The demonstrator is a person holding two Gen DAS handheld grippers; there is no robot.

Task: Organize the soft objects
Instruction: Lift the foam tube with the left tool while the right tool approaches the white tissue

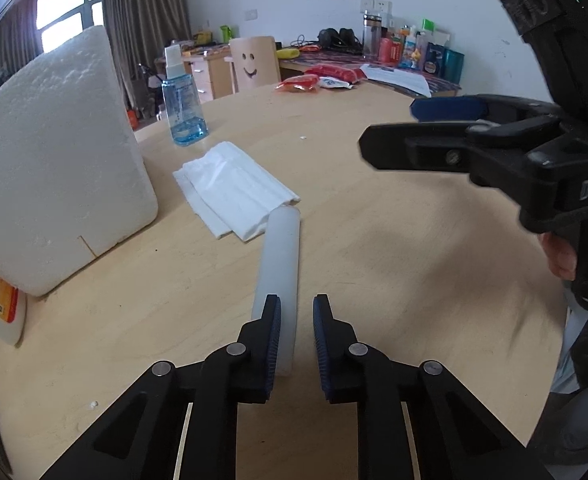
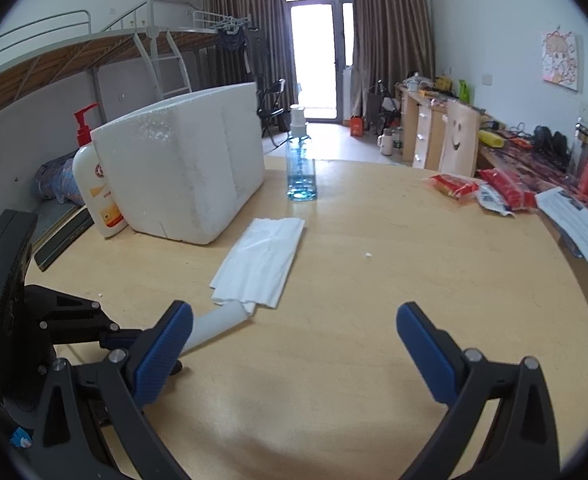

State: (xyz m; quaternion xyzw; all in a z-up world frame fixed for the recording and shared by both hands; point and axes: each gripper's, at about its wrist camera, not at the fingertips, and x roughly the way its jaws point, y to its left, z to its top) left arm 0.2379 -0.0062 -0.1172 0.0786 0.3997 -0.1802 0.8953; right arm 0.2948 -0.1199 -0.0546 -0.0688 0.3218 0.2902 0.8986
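Surface: round pale wooden table (image 2: 374,320), smooth, light grain, a few white crumbs on it.

Room: white walls, brown curtains (image 2: 390,32) either side of a bright glazed door, metal loft bed along one wall, cluttered wooden desk (image 2: 426,120) along the other, and a cartoon picture (image 2: 560,62) hung above it.

Items on the table:
- Large white polystyrene foam box (image 2: 185,168), blocky, grainy surface, at the far left side.
- White plastic pump bottle with red pump and orange label (image 2: 93,184), touching the box's left end.
- Clear blue plastic spray bottle (image 2: 301,168), upright, beside the box's right end.
- Folded white tissue sheets (image 2: 259,264), soft, creased, lying flat near the table's middle.
- White translucent soft cylinder (image 1: 279,264), smooth, matte, lying flat, its far end touching the tissue's near edge.
- Red and white snack packets (image 2: 482,190), glossy, at the far right edge.

Grippers:
- Left gripper (image 1: 297,340), black with ribbed blue pads: narrow gap, nothing pinched; the cylinder's near end lies behind its left finger.
- Right gripper (image 2: 294,354), same make: jaws spread wide, empty, above bare table to the right of the cylinder.
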